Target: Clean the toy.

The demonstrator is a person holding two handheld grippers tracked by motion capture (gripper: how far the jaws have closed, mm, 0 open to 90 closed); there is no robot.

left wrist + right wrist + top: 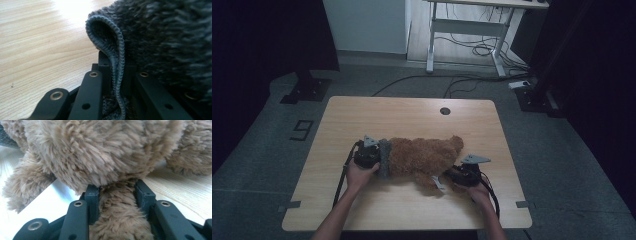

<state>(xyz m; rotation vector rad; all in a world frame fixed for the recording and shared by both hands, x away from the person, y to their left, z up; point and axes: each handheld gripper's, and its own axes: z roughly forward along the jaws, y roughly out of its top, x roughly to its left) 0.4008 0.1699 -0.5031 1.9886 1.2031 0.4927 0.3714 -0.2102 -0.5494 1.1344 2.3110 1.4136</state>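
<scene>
Mid-table (337, 115): brown plush toy (424, 156), lying flat; soft, light, squashy. Grey knit garment (385, 157) at its left end, hem clenched in left gripper (117, 75). Right gripper (117, 195) clamps plush limb (fur compresses; grip deep).

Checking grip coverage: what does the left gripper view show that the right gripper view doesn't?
Left gripper view: the left gripper with its jaws pinched on the ribbed hem of a grey knit garment.

Right gripper view: the right gripper with its jaws closed around a furry limb of the brown plush toy, and a white tag lying under the toy.

Both: black jaws rising from the bottom edge and the light wooden table.
</scene>
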